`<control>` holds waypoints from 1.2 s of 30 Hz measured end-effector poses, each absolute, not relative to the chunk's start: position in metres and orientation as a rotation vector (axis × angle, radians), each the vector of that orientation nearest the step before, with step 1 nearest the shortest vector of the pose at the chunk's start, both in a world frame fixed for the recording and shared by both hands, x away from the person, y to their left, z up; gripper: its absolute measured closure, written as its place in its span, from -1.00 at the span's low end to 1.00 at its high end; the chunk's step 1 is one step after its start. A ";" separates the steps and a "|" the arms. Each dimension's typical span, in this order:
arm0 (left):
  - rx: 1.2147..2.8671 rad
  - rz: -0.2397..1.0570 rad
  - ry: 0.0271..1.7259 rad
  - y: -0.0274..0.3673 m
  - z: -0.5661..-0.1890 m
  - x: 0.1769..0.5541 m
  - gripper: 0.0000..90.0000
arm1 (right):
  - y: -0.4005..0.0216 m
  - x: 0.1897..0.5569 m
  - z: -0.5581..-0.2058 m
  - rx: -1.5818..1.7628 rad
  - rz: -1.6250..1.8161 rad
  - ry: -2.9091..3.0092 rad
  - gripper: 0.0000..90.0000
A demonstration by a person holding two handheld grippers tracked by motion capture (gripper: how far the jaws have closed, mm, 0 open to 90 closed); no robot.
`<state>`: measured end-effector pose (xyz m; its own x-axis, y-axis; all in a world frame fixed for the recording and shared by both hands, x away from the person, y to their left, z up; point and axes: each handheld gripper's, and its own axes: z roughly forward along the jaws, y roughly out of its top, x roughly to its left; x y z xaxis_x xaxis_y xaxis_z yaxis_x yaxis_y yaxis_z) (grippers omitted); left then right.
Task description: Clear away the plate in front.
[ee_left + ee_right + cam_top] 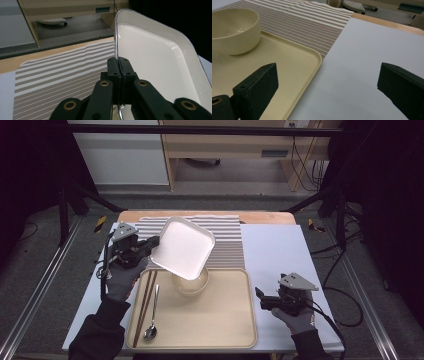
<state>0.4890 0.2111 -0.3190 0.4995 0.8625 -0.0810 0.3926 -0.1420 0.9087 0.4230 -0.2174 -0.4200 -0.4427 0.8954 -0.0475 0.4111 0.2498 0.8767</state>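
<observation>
Because the white square plate with rounded corners and a glossy raised rim [182,248] is stiff and smooth, probably melamine or glazed ceramic, I judge it rather light but slippery; a hold on the thin rim alone can let it swing or slide out, so the pads should sit deep over the rim, near the middle of one side, not at a corner. It may chip or crack if it drops on the cream round bowl [190,281] below it.

The left gripper [119,65] has its two black jaws pressed together on the plate's edge; in the left gripper view the rim passes between the pads and rises straight above them, and the plate's white inner face spreads to the right of the fingers [128,72]. In the high view the plate is held tilted in the air, its near corner hanging over the bowl, which stands on the beige plastic tray [225,320]; the dark wooden chopsticks [145,305] and the metal spoon [151,317] lie on the tray below the left fingers, apart from the plate.

The right gripper [327,82] has its jaws spread wide and holds nothing; between them only the pale blue sheet [367,62] and the tray's corner are seen; the bowl stands beyond its left jaw, well apart from it.
</observation>
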 end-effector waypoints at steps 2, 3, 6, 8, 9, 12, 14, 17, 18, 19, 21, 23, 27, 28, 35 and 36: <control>1.747 0.578 1.056 0.210 -0.321 0.484 0.97 | -0.218 0.423 -0.420 1.182 1.129 1.968 -0.92; 1.750 0.573 1.048 0.209 -0.322 0.481 0.97 | -0.218 0.423 -0.419 1.179 1.134 1.966 -0.92; 1.760 0.559 1.028 0.205 -0.326 0.472 0.97 | -0.219 0.422 -0.418 1.180 1.135 1.964 -0.92; 1.774 0.547 1.009 0.201 -0.329 0.464 0.97 | -0.219 0.422 -0.417 1.178 1.146 1.961 -0.92; 1.777 0.541 1.002 0.200 -0.330 0.462 0.97 | -0.220 0.421 -0.417 1.178 1.147 1.961 -0.92; 1.782 0.529 0.993 0.198 -0.333 0.458 0.97 | -0.220 0.421 -0.416 1.178 1.154 1.958 -0.92; 1.791 0.524 0.988 0.195 -0.336 0.455 0.97 | -0.220 0.420 -0.415 1.173 1.160 1.955 -0.92; 1.804 0.507 0.981 0.192 -0.342 0.450 0.97 | -0.220 0.420 -0.414 1.167 1.159 1.955 -0.92; 1.808 0.504 0.979 0.191 -0.344 0.449 0.97 | -0.219 0.419 -0.413 1.163 1.161 1.955 -0.92; 1.809 0.501 0.977 0.190 -0.345 0.447 0.97 | -0.219 0.419 -0.413 1.162 1.165 1.955 -0.92; 1.811 0.496 0.973 0.189 -0.348 0.444 0.97 | -0.219 0.419 -0.412 1.160 1.162 1.956 -0.92; 1.825 0.492 0.971 0.187 -0.351 0.443 0.97 | -0.219 0.419 -0.412 1.158 1.162 1.957 -0.92; 1.850 0.487 0.968 0.182 -0.357 0.439 0.97 | -0.220 0.418 -0.411 1.155 1.163 1.957 -0.92; 1.856 0.484 0.968 0.181 -0.359 0.438 0.97 | -0.220 0.418 -0.411 1.155 1.164 1.955 -0.92; 1.897 0.467 0.962 0.173 -0.371 0.431 0.97 | -0.221 0.417 -0.410 1.155 1.168 1.953 -0.92; 1.904 0.464 0.962 0.172 -0.372 0.430 0.97 | -0.221 0.417 -0.410 1.154 1.168 1.951 -0.92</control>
<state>0.4299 0.1721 -0.3719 0.6230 0.7792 -0.0686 0.4313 -0.2690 0.8612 0.4169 -0.2207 -0.4099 -0.4556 0.8890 -0.0469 0.3785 0.2411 0.8936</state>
